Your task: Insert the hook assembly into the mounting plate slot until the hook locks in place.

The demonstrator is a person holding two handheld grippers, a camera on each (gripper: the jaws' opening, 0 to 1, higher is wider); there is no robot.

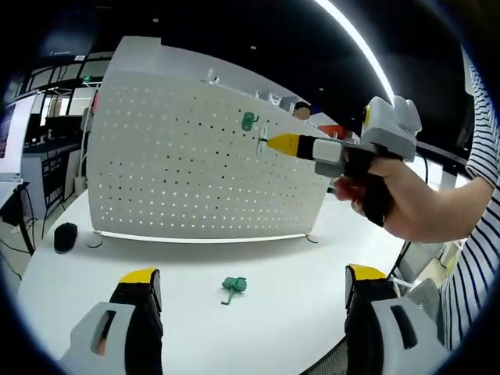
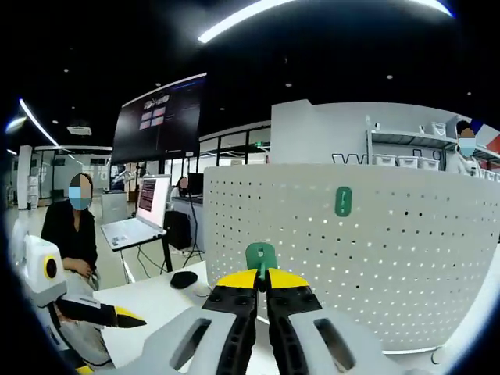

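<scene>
Pinching green hook, right gripper near white pegboard, left gripper spread.

an open-plan lab or office: a long white counter carries a white perforated pegboard panel, strip lights run across a dark ceiling, a large dark wall screen hangs above desks, an open laptop sits beside a seated person, and white shelving holds bins.
</scene>
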